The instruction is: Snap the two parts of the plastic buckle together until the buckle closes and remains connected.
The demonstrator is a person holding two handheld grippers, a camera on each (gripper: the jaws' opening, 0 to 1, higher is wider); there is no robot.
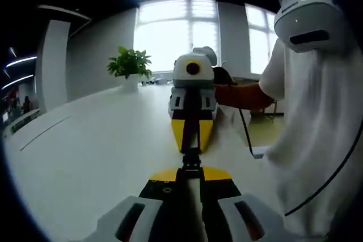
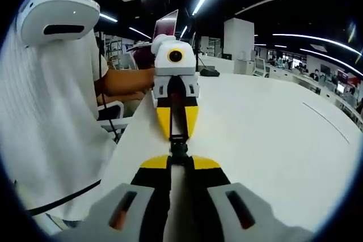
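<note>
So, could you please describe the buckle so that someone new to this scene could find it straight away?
Start from the long white table, where two yellow-tipped grippers face each other nose to nose. The black plastic buckle is the small dark piece bridging the gap between the left gripper and the right gripper. It is the one black thing between yellow jaws.

Views face each other closely along the white table [image 1: 85,151], sharing buckle [image 1: 191,160]

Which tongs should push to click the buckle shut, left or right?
Probably either. The left tongs and right tongs face each other tip to tip, each pinching one end of the black buckle above the table. Neither looks better placed; pushing both together seems best.
</note>
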